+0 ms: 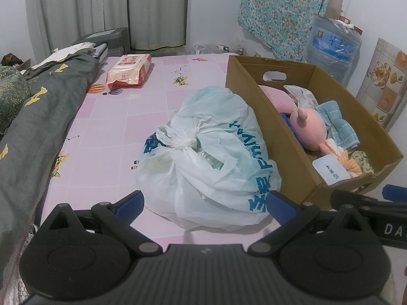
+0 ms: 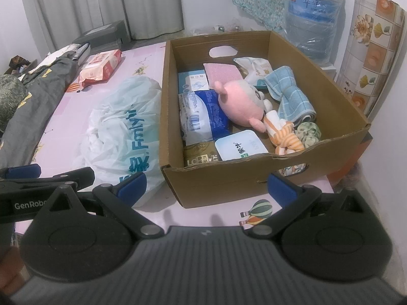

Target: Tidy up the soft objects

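Note:
A knotted white plastic bag (image 1: pixel 211 157) with blue lettering lies on the pink sheet, just ahead of my open left gripper (image 1: pixel 206 204); its near edge sits between the blue fingertips. To the bag's right stands a cardboard box (image 2: pixel 300 167) holding a pink plush toy (image 2: pixel 239 101), a blue towel (image 2: pixel 290 94), a pink cloth (image 2: pixel 222 72), an orange striped cloth (image 2: pixel 285 134), wipes packs and a white tissue box (image 2: pixel 240 147). My right gripper (image 2: pixel 207 186) is open in front of the box's near wall, holding nothing. The bag (image 2: pixel 122 127) shows left of the box there.
A red and white wipes pack (image 1: pixel 129 70) lies far back on the bed. A dark grey quilt (image 1: pixel 38 117) runs along the left edge. Behind the box stand a water jug (image 2: pixel 310 17) and a floral panel (image 2: pixel 374 50) against the wall. Curtains hang at the back.

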Demonstrator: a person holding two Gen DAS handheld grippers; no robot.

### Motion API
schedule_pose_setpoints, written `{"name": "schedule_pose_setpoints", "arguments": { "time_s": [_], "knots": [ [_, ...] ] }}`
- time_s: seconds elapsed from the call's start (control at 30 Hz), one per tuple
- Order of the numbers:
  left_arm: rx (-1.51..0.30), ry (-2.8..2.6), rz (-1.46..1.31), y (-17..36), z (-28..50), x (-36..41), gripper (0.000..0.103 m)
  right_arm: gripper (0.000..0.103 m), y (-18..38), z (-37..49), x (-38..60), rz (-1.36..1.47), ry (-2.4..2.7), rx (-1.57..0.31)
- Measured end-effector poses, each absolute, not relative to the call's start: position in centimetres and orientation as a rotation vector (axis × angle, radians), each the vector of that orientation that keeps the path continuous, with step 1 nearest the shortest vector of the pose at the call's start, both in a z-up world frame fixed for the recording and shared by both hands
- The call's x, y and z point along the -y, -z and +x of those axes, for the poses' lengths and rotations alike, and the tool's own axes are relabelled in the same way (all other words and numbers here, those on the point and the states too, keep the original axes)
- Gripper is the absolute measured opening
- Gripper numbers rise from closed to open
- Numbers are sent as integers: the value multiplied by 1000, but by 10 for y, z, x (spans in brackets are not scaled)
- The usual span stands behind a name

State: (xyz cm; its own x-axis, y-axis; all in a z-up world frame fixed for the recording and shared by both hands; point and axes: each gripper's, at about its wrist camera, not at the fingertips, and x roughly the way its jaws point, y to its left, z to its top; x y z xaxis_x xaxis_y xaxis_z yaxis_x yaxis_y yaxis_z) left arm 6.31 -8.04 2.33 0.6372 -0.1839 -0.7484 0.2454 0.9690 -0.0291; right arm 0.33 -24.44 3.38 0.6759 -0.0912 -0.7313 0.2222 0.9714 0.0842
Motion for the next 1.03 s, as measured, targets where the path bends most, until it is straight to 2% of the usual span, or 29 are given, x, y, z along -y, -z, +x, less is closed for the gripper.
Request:
{"name": "schedule_pose_setpoints", "arguments": {
  "time_s": [1.03],
  "knots": [
    [-844,242,72,-27,60,81,102,102,-36,-1,243,193,180,-808]
  ]
}}
